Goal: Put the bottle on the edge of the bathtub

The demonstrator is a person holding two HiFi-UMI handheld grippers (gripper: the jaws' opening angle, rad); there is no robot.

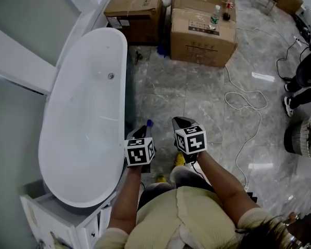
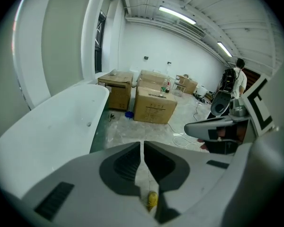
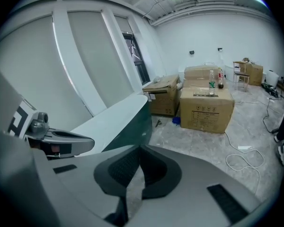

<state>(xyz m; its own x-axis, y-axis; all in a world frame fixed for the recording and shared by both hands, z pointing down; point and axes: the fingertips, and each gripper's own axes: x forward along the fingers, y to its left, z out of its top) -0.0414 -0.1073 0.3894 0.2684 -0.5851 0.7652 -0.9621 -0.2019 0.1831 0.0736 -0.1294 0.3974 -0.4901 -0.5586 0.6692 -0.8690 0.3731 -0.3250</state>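
Grey marble floor lies beside a white tub [image 1: 83,139]. The left tool [image 1: 143,131] and right tool [image 1: 179,122] hover near its rim, jaws together and empty. The bottle [image 1: 214,17] stands on a far box [image 1: 202,38], well apart from both.

We hold the left gripper [image 1: 141,133] and the right gripper [image 1: 180,122] side by side above the marble floor [image 1: 197,92], just right of the white bathtub [image 1: 72,139], both pointing away from us. The tub lies along the left, its drain [image 1: 111,76] toward the far end. Cardboard boxes [image 1: 197,48] stand far off, and a clear bottle [image 1: 214,17] stands upright on the nearest. A white cable [image 1: 247,107] loops across the floor at right.
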